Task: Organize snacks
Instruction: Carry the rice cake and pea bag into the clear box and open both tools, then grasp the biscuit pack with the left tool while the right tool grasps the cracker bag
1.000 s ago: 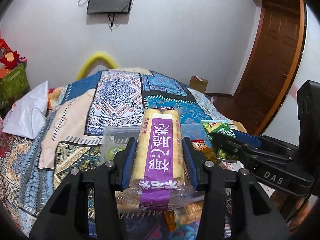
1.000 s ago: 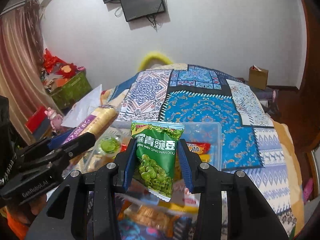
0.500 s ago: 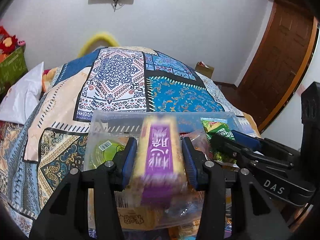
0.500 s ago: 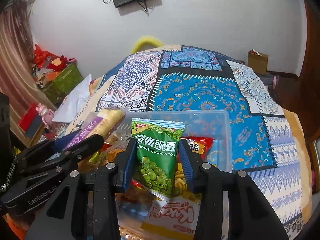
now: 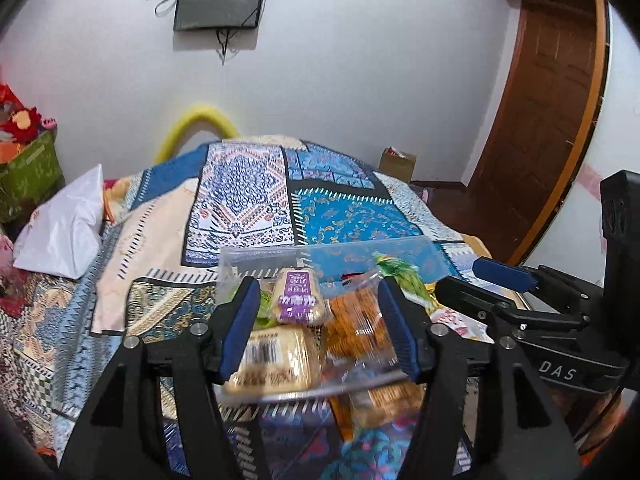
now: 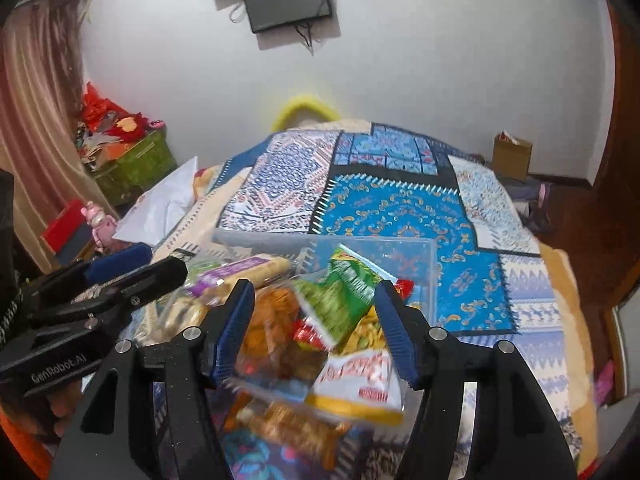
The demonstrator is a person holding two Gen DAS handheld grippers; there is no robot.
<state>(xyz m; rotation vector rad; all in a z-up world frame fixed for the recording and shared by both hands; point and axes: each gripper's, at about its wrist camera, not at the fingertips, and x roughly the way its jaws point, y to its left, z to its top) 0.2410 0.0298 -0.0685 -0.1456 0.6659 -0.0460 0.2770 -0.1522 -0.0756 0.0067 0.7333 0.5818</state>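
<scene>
White walls back a bed (image 5: pixel 240 208) under a patchwork quilt, where a clear plastic bin (image 6: pixel 424 264) holds the snacks. Both jaw pairs have just been opening: the left hand-held gripper (image 5: pixel 316 328) stands spread, the purple-banded cracker roll (image 5: pixel 298 298) lying free in the bin; the right hand-held gripper (image 6: pixel 312 328) stands spread too, the blurred green pea packet (image 6: pixel 340 296) loose between its fingers above the other snacks.

Green pea packet (image 6: pixel 340 300) smeared by motion blur, its print unreadable, purple-labelled biscuit roll (image 5: pixel 298 298) partly blurred, clear container (image 6: pixel 424 256) near wall hidden behind snacks, wall-mounted screen (image 5: pixel 220 2) cropped at top edge
</scene>
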